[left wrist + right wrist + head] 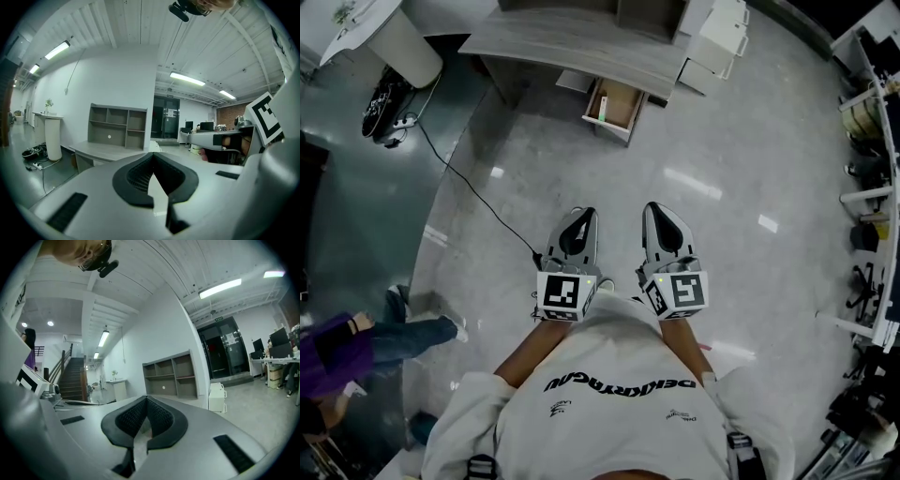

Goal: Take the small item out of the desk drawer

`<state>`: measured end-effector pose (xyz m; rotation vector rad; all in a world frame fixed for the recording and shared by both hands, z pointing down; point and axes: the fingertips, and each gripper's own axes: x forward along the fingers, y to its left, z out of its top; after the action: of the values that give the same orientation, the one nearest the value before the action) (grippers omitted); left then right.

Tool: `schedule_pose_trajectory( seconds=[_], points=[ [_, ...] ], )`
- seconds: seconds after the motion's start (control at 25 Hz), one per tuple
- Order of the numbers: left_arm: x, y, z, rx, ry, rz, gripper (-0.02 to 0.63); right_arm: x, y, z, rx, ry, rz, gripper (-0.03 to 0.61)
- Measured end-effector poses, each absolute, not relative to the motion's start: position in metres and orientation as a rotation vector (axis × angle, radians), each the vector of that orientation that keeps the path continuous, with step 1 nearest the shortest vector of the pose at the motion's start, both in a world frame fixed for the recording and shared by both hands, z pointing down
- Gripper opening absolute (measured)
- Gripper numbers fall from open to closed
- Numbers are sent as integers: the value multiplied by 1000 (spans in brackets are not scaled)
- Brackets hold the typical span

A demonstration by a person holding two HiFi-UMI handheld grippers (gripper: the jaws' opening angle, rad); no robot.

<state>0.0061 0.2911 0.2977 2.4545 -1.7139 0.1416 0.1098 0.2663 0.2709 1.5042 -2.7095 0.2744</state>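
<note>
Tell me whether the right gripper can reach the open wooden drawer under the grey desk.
Probably not yet: the right gripper, jaws shut, is held close to the person, and the open wooden drawer lies well ahead across the grey floor. Nothing blocks the way.

Desk drawer [622,105] open — small item [603,104] inside.

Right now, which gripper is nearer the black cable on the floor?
Left. The black cable runs across the floor and ends just beside the left gripper, on its outer side. The right gripper sits beyond the left one, farther from the cable.
</note>
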Motion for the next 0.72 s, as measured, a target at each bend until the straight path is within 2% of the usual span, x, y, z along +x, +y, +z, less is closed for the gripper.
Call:
schedule_pose_trajectory(
  seconds=[0.72],
  points=[
    [-39, 60, 314, 2519, -1512, 225, 12, 56, 45, 281, 1605, -2584, 347, 32]
  ],
)
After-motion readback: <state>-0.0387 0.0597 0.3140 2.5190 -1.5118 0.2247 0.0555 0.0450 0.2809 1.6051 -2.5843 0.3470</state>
